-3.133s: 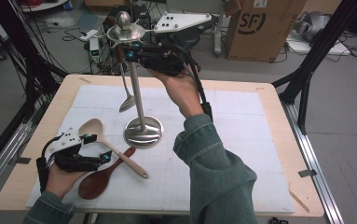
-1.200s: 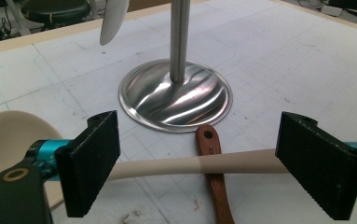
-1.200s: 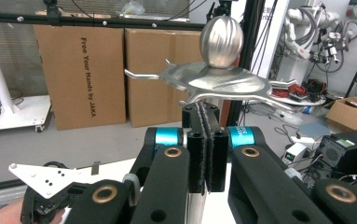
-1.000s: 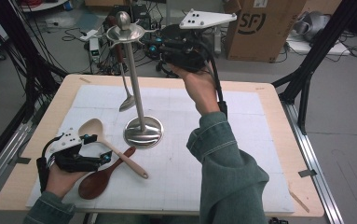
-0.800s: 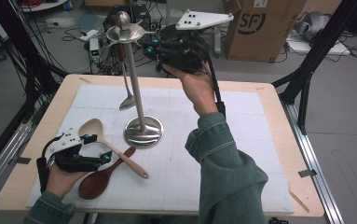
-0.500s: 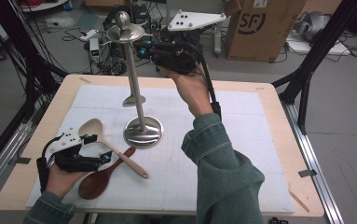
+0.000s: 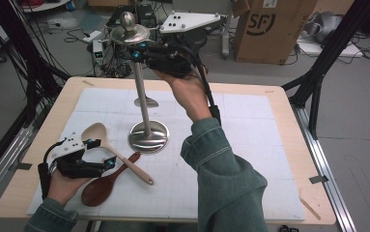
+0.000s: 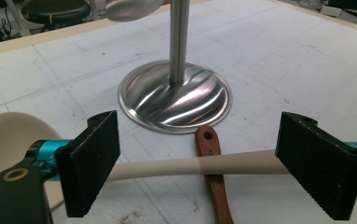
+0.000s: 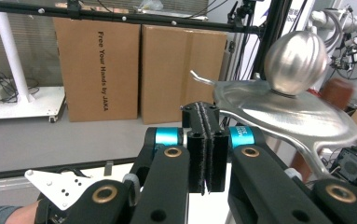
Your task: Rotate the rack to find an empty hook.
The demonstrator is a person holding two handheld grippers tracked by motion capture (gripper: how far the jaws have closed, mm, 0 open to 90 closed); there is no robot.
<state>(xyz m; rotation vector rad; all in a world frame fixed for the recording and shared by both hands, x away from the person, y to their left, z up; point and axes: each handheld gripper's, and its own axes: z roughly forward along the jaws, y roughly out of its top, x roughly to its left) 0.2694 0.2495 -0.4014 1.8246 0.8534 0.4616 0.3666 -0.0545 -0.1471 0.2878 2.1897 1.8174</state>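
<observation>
Two spoons (image 7: 120, 157) crossed — just before stand (image 7: 147, 137).

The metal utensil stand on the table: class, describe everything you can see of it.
The metal utensil stand looks like brushed steel. It stands upright on the white mat: a round domed base, a slim straight pole, a flat top plate with hook arms and a ball finial. A metal spoon bowl hangs beside the pole. The brown wooden spoon's handle tip lies at the base's rim. The right gripper, jaws shut, is by the top.

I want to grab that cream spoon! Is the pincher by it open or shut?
Open. The left gripper has its black pads wide apart, with the cream spoon's handle lying between them, untouched.
</observation>
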